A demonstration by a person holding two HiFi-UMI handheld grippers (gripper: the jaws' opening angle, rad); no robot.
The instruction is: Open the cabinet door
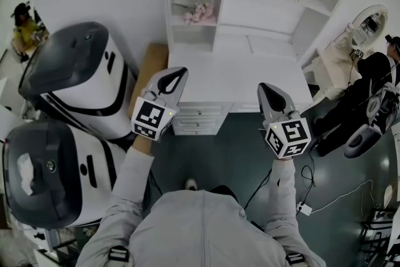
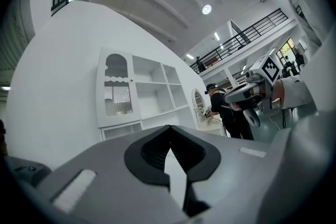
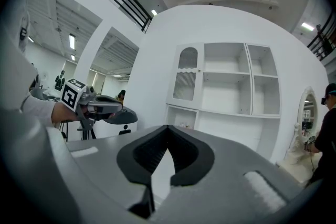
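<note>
Nearby, two white machines [image 1: 76, 81] stand just left of the cabinet [image 1: 250, 9].

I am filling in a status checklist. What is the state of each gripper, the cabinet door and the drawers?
Left gripper: shut, holding nothing.
Right gripper: shut, holding nothing.
Cabinet door: closed, not touched by either gripper.
Drawers: closed.

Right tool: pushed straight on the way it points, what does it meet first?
The right tool, shut and empty, looks to have a free way up to the white cabinet. It would probably meet the open cubby just below the arched door, though depth is hard to judge.
</note>
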